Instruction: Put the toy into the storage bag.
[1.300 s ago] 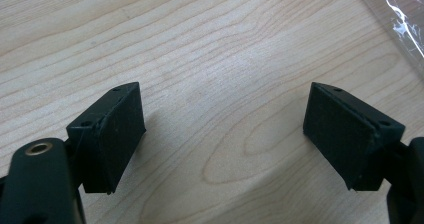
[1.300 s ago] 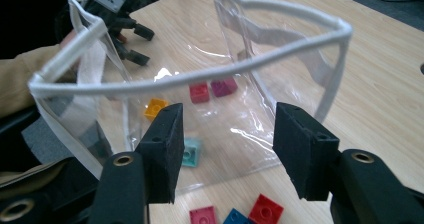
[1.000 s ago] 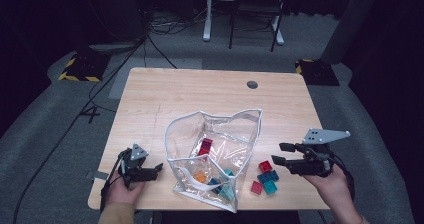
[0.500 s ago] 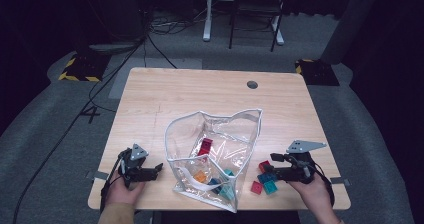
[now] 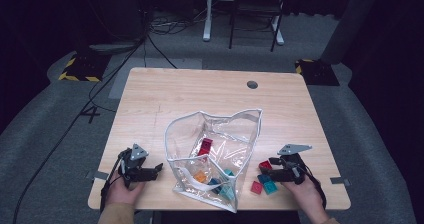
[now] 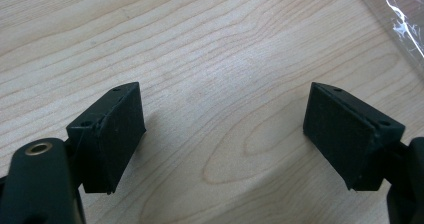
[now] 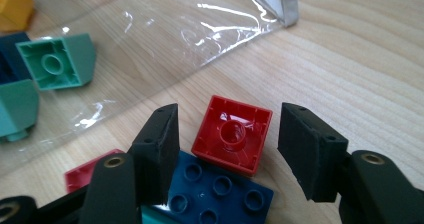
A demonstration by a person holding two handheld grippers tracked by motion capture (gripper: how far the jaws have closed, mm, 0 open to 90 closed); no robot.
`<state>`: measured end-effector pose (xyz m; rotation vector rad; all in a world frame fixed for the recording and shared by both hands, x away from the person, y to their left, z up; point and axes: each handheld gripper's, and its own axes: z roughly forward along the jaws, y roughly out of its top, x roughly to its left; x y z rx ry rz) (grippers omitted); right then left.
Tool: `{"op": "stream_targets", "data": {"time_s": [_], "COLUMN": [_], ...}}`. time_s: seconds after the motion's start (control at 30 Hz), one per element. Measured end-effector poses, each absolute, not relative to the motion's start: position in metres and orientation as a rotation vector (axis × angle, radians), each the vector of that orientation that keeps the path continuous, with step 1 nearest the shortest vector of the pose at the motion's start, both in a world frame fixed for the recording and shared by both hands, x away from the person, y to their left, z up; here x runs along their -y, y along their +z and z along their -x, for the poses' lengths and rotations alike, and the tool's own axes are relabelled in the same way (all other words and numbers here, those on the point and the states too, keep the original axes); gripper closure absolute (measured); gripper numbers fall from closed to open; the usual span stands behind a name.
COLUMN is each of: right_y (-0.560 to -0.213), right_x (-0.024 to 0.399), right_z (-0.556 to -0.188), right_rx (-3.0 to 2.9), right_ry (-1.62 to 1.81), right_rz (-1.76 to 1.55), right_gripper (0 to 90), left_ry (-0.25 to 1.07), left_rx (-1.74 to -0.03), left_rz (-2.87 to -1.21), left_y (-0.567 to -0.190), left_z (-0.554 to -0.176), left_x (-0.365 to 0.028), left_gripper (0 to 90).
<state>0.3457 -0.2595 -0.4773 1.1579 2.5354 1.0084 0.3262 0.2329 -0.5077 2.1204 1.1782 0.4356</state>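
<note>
The table (image 5: 190,94) is carrying a clear bag (image 5: 215,159) lying open at lower centre of the high view, with several bricks already sitting inside it: a red one, an orange one and some teal ones. So the bagging looks partly done. A few bricks are waiting outside, at the bag's right in that view: a blue brick (image 7: 215,189) and a red brick (image 7: 232,134) lying upside down. The right gripper (image 7: 227,149) is straddling the red brick, its jaws having just been opening, pads not touching it. The left gripper (image 6: 225,134) is resting wide open and empty over bare wood at lower left.
</note>
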Motion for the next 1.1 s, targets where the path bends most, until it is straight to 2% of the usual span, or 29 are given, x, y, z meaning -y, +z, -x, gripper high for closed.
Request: {"op": "stream_targets", "data": {"time_s": [0.17, 0.23, 0.3, 0.63, 1.1], "right_y": [-0.486, -0.487, -0.486, -0.474, -0.416], "right_x": [0.258, 0.258, 0.259, 0.265, 0.272], "right_z": [-0.349, -0.349, -0.350, -0.351, -0.347], "right_rx": [-2.538, -2.514, -2.514, -2.507, -2.537], "right_ry": [0.963, 0.949, 0.946, 0.984, 1.042], "right_rz": [-1.168, -1.168, -1.173, -1.189, -1.108], "right_gripper": [45.5, 53.3, 57.4, 58.9, 58.8], "left_ry": [0.435, 0.436, 0.436, 0.436, 0.436], "left_rx": [-1.179, -1.178, -1.178, -1.178, -1.178], "left_rz": [-2.120, -2.120, -2.121, -2.121, -2.121], "left_y": [-0.508, -0.508, -0.508, -0.508, -0.508], "left_z": [-0.326, -0.326, -0.326, -0.326, -0.326], "left_x": [-0.233, -0.233, -0.233, -0.233, -0.233], "left_gripper": [17.2, 17.2, 17.2, 17.2, 17.2]}}
